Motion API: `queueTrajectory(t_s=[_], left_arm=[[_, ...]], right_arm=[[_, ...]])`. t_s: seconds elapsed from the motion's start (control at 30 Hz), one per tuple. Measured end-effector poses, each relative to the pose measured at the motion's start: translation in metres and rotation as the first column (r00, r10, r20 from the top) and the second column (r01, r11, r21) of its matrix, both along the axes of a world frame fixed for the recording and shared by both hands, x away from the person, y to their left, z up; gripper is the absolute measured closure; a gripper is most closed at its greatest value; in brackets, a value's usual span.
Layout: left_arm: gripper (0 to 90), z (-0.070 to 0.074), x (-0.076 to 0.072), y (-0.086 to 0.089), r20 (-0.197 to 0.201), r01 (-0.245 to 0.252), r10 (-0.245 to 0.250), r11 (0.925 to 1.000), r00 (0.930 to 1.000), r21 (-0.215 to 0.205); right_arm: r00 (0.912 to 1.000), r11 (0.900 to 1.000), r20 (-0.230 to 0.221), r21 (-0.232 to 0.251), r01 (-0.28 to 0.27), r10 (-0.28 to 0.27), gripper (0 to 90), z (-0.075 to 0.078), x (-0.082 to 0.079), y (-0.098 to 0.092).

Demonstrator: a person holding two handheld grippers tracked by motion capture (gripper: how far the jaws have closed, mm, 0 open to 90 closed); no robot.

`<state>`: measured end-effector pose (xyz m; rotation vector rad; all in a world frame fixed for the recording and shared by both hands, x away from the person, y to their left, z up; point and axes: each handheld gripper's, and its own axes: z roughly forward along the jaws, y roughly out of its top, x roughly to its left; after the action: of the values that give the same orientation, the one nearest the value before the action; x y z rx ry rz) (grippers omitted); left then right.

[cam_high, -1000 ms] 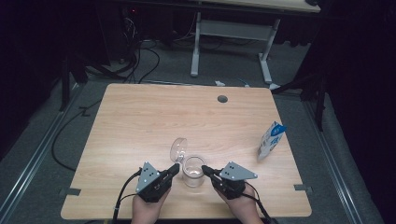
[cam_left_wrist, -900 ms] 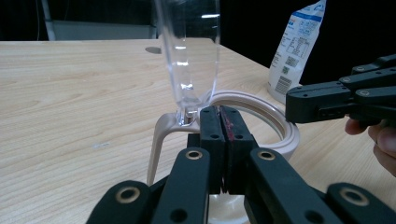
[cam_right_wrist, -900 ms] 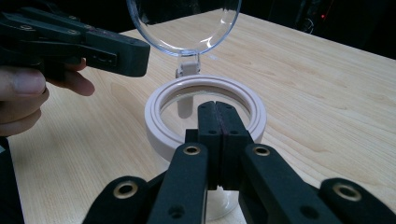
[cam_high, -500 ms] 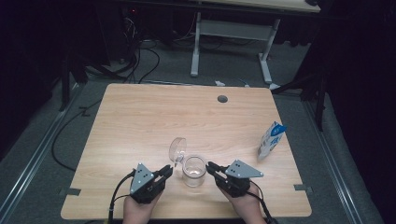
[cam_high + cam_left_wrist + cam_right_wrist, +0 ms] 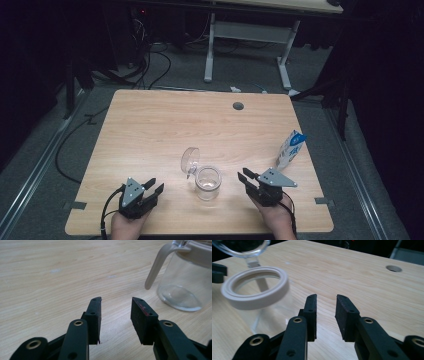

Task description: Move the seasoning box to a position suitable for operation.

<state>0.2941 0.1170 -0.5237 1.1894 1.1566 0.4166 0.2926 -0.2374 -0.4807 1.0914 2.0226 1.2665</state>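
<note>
A clear glass jar (image 5: pixel 208 182) with a pale ring at its mouth stands near the table's front middle, its hinged clear lid (image 5: pixel 190 161) swung open and up behind it. In the left gripper view the jar (image 5: pixel 186 282) sits at the upper right; in the right gripper view the jar (image 5: pixel 259 302) is at the left. My left gripper (image 5: pixel 155 187) rests at the front left, apart from the jar; its jaws have just been opening and hold nothing. My right gripper (image 5: pixel 245 176) is to the jar's right, jaws likewise just opening, with nothing between them.
A small blue and white carton (image 5: pixel 290 149) stands near the table's right edge. A round cable hole (image 5: pixel 238 106) lies at the back of the wooden table (image 5: pixel 165 130). Beyond are table legs, cables and dark floor.
Both grippers have drawn back from the jar, the left one to the left and toward the front edge, the right one to the right. Both pairs of jaws have opened. The jar has stayed in place.
</note>
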Motion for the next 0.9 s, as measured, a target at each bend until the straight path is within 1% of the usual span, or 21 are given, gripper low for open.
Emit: queueTrajectory(t_s=[0.03, 0.1, 0.13, 0.2, 0.23, 0.27, 0.33, 0.43, 0.47, 0.53, 0.6, 0.7, 0.73, 0.83, 0.9], left_arm=[[60.3, 0.0, -0.001, -0.001, 0.003, 0.005, -0.005, 1.0, 1.0, 0.006], [60.2, 0.0, -0.001, -0.001, 0.002, 0.013, -0.013, 0.9999, 0.9999, 0.001], [60.1, -0.001, -0.002, 0.0, 0.001, 0.018, -0.018, 0.9998, 0.9998, 0.005], [60.0, 0.0, -0.002, 0.0, 0.004, 0.021, -0.021, 0.9998, 0.9998, -0.002], [60.0, 0.0, -0.002, 0.0, 0.004, 0.021, -0.021, 0.9998, 0.9998, -0.002], [59.9, 0.001, -0.003, 0.0, 0.008, 0.022, -0.022, 0.9997, 0.9997, -0.01], [59.9, 0.001, -0.003, -0.001, 0.011, 0.03, -0.03, 0.9995, 0.9995, -0.005], [59.8, 0.0, -0.003, -0.002, 0.012, 0.037, -0.037, 0.9993, 0.9993, -0.002], [59.8, 0.0, -0.003, -0.002, 0.012, 0.037, -0.037, 0.9993, 0.9993, -0.002], [59.8, 0.0, -0.003, -0.003, 0.011, 0.038, -0.038, 0.9992, 0.9992, -0.007], [59.6, 0.0, -0.004, -0.004, 0.014, 0.042, -0.042, 0.9991, 0.999, -0.009], [59.6, 0.0, -0.004, -0.005, 0.017, 0.045, -0.045, 0.9989, 0.9989, -0.01], [59.6, 0.0, -0.004, -0.005, 0.017, 0.045, -0.045, 0.9989, 0.9989, -0.01], [59.6, 0.0, -0.005, -0.004, 0.017, 0.042, -0.042, 0.9991, 0.999, -0.009], [59.5, 0.0, -0.008, -0.003, 0.022, 0.036, -0.036, 0.9993, 0.9991, -0.006]], right_arm=[[1.0, 1.0, -0.003, 0.0, 0.009, -0.009, 69.3, 0.0, 0.0, -0.003], [0.9994, 0.999, -0.011, 0.001, 0.034, -0.034, 67.6, -0.002, 0.0, -0.01], [0.9988, 0.999, -0.013, 0.003, 0.048, -0.048, 66.7, -0.003, 0.0, -0.014], [0.995, 0.995, -0.021, 0.002, 0.097, -0.097, 64.5, -0.004, 0.001, -0.023], [0.995, 0.995, -0.021, 0.002, 0.097, -0.097, 64.5, -0.004, 0.001, -0.023], [0.9903, 0.991, -0.025, 0.0, 0.136, -0.136, 60.8, -0.004, 0.002, -0.032], [0.9843, 0.984, -0.02, -0.011, 0.175, -0.175, 58.9, -0.005, 0.002, -0.04], [0.9717, 0.972, -0.021, -0.021, 0.235, -0.235, 54.7, -0.005, 0.001, -0.054], [0.9717, 0.972, -0.021, -0.021, 0.235, -0.235, 54.7, -0.005, 0.001, -0.054], [0.9607, 0.961, -0.027, -0.015, 0.276, -0.276, 52.2, -0.005, 0.0, -0.066], [0.9466, 0.947, -0.032, -0.015, 0.321, -0.321, 49.1, -0.005, 0.0, -0.078], [0.9354, 0.936, -0.027, -0.021, 0.352, -0.353, 44.4, -0.006, 0.002, -0.085], [0.933, 0.933, -0.029, -0.019, 0.358, -0.359, 42.6, -0.006, 0.003, -0.087], [0.9186, 0.919, -0.024, -0.031, 0.394, -0.395, 35.1, -0.007, 0.008, -0.091], [0.9105, 0.91, -0.027, -0.041, 0.412, -0.413, 29.7, -0.007, 0.012, -0.093]])
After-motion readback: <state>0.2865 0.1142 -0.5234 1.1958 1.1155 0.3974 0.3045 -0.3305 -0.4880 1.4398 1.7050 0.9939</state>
